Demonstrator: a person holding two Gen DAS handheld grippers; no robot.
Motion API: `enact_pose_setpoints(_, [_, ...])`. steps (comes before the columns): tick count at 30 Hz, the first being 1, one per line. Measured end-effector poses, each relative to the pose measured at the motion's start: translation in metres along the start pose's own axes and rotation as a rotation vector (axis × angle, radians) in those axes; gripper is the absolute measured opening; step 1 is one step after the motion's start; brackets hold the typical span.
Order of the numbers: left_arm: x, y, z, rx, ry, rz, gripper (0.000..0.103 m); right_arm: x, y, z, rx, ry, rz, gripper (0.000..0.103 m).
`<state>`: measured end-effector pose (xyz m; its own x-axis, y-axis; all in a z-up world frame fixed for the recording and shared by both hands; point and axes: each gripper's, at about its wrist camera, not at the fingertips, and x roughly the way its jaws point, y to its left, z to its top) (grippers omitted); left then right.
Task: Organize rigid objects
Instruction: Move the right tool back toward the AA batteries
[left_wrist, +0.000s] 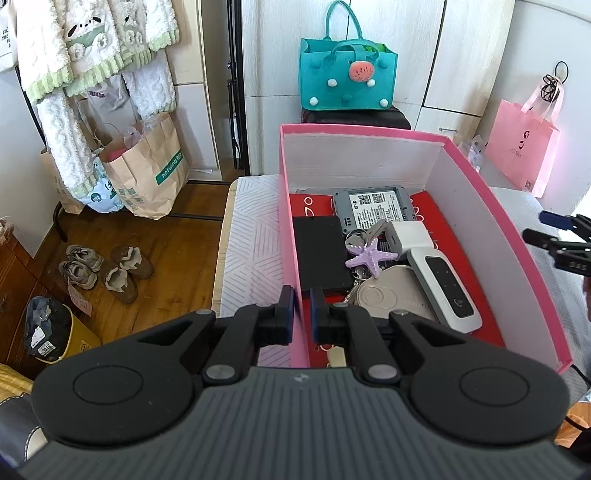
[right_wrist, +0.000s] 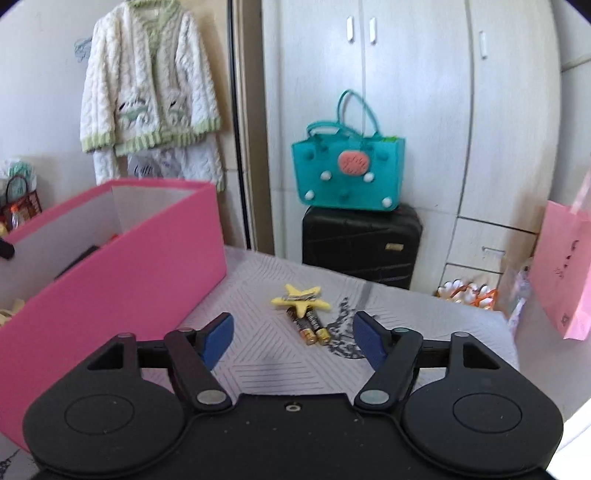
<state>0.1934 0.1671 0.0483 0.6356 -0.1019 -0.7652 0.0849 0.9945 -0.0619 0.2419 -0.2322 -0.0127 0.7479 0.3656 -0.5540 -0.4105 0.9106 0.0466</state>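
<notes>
1. Left wrist view: the left gripper (left_wrist: 302, 303) clamps the near wall of the pink cardboard box (left_wrist: 491, 206) at lower centre, likely steadying it.
2. The right gripper (right_wrist: 291, 341), jaws wide and empty, faces 2 black-and-gold batteries (right_wrist: 312, 326) and a yellow star-shaped clip (right_wrist: 300, 297) at frame centre, probably next for boxing.

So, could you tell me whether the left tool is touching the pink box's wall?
Touching: the left wrist view shows the left tool shut on the near wall of the pink box.

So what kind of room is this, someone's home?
Most likely a bedroom in a home. A knitted cardigan hangs by the wall, white wardrobe doors fill the back, and a black suitcase stands with a teal bag on top. Shoes sit on the wooden floor.
</notes>
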Motion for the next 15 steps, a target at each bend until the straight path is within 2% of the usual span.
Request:
enact_pose_setpoints(4, [0.001, 0.001, -0.001, 0.001, 0.003, -0.007, 0.008, 0.025, 0.003, 0.011, -0.031, 0.065, 0.041, 0.079])
enact_pose_setpoints(7, [0.002, 0.002, -0.001, 0.002, 0.003, -0.007, 0.008, 0.046, 0.002, 0.016, -0.061, 0.112, 0.041, 0.068])
enact_pose_setpoints(9, [0.002, 0.002, 0.000, 0.000, 0.003, -0.008, 0.008, 0.060, 0.001, 0.016, -0.076, 0.139, 0.007, 0.056])
enact_pose_setpoints(10, [0.002, 0.002, 0.000, 0.001, 0.003, -0.007, 0.008, 0.066, -0.001, 0.015, -0.084, 0.153, -0.002, 0.054])
enact_pose_setpoints(12, [0.002, 0.002, 0.000, 0.001, 0.004, -0.007, 0.008, 0.075, -0.005, 0.012, -0.079, 0.174, -0.004, 0.040])
enact_pose_setpoints(13, [0.002, 0.002, 0.000, 0.000, 0.004, -0.008, 0.008, 0.076, -0.008, 0.010, -0.058, 0.173, 0.006, 0.036])
enact_pose_setpoints(14, [0.001, 0.002, 0.000, 0.001, 0.004, -0.008, 0.008, 0.075, -0.009, 0.009, -0.036, 0.174, 0.027, 0.025])
enact_pose_setpoints(15, [0.001, 0.002, 0.000, 0.002, 0.004, -0.005, 0.008, 0.073, -0.009, 0.009, -0.026, 0.177, 0.040, 0.023])
